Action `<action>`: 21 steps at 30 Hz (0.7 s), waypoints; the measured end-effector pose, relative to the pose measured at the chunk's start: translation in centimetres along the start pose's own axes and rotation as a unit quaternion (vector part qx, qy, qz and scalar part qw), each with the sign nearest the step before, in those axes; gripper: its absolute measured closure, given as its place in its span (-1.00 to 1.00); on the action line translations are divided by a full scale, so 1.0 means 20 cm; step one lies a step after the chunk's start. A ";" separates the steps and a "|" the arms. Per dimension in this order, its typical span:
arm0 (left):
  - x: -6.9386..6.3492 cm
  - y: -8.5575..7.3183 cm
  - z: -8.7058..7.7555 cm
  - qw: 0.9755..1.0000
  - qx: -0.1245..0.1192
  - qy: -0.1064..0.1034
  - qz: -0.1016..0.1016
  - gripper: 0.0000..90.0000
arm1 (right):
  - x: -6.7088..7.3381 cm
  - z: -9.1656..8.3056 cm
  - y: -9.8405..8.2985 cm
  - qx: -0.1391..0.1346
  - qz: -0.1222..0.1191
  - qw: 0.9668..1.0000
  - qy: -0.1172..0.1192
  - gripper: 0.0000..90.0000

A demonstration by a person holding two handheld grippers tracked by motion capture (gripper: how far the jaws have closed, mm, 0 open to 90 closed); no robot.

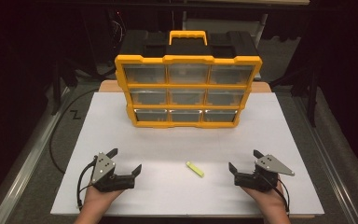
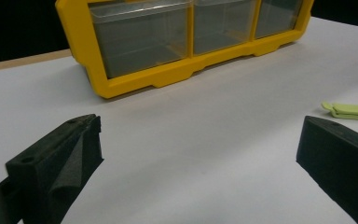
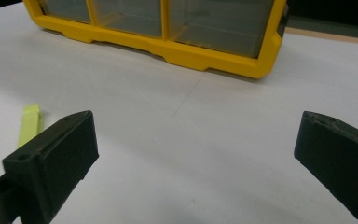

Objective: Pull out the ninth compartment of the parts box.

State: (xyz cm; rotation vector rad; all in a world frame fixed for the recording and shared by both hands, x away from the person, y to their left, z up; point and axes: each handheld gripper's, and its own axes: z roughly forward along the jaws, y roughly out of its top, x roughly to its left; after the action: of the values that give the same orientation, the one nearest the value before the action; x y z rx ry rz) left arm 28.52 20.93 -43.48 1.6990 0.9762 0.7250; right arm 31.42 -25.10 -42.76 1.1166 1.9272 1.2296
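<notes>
In the high view, we are seeing the left gripper (image 1: 126, 160) resting at the lower left of the frame on the white tabletop (image 1: 284, 140), its jaws standing wide apart and holding nothing. Moving rightward, we are finding the small yellow-green clip (image 1: 195, 169) lying flat on the tabletop at lower centre, between the two grippers and touching neither. Above it, in the upper centre of the frame, the yellow-and-black drawer organizer (image 1: 188, 87) is standing upright, its nine clear drawers facing us. At the lower right, we are seeing the right gripper (image 1: 244, 161), likewise spread to its full width and empty. In the left gripper view, the clip (image 2: 352, 111) is lying at the right edge, just above the right jaw; in the right gripper view, it (image 3: 29, 123) is lying at the left edge, partly behind the left jaw.
</notes>
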 end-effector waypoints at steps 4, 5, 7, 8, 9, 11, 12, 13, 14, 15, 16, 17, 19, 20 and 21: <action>0.00 0.00 0.01 1.000 -0.003 0.003 0.000 -0.98 | -0.02 0.01 -0.01 0.006 0.002 1.000 -0.006 -0.98; 0.00 0.00 0.01 1.000 -0.006 0.004 0.000 -0.98 | -0.02 0.01 -0.02 0.007 0.003 1.000 -0.006 -0.98; 0.00 0.00 0.01 1.000 -0.009 0.006 0.001 -0.98 | -0.02 0.01 -0.02 0.008 0.001 1.000 -0.006 -0.98; 0.00 0.00 0.00 1.000 -0.010 0.006 0.001 -0.98 | -0.02 0.01 -0.02 0.008 0.000 1.000 -0.006 -0.98; 0.00 0.00 0.00 1.000 -0.009 0.007 0.002 -0.98 | -0.02 0.01 -0.02 0.007 -0.002 1.000 -0.006 -0.98; 0.00 0.00 0.01 1.000 -0.009 0.008 0.003 -0.98 | -0.02 0.01 -0.02 0.008 -0.005 1.000 -0.005 -0.98; 0.00 0.00 0.01 1.000 -0.007 0.008 0.004 -0.98 | -0.02 0.01 -0.02 0.009 -0.005 1.000 -0.004 -0.98; 0.00 0.00 0.01 1.000 -0.007 0.009 0.004 -0.98 | -0.02 0.01 -0.02 0.010 -0.007 1.000 -0.004 -0.98; 0.00 0.00 0.01 1.000 -0.007 0.009 0.003 -0.98 | -0.02 0.02 -0.02 0.010 -0.009 1.000 -0.005 -0.98; 0.00 0.00 0.01 1.000 -0.007 0.009 0.003 -0.98 | -0.02 0.02 -0.02 0.011 -0.010 1.000 -0.005 -0.98; 0.00 0.00 0.01 1.000 -0.005 0.009 0.004 -0.98 | -0.02 0.02 -0.02 0.011 -0.010 1.000 -0.005 -0.98; 0.00 0.00 0.01 1.000 -0.005 0.009 0.004 -0.98 | -0.02 0.02 -0.02 0.011 -0.010 1.000 -0.004 -0.98; 0.00 0.00 0.02 1.000 -0.004 0.009 0.005 -0.98 | -0.02 0.02 -0.02 0.011 -0.009 1.000 -0.004 -0.98; 0.00 -0.01 0.02 1.000 -0.005 0.008 0.004 -0.98 | -0.02 0.03 -0.02 0.012 -0.011 1.000 -0.005 -0.98; 0.00 -0.01 0.02 1.000 -0.006 0.007 0.004 -0.98 | -0.02 0.03 -0.02 0.012 -0.011 1.000 -0.005 -0.98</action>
State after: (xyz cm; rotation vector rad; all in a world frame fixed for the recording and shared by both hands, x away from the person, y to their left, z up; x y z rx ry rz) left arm 28.76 20.79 -43.69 1.6910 0.9734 0.7470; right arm 31.85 -25.28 -43.42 1.1095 1.9460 1.1908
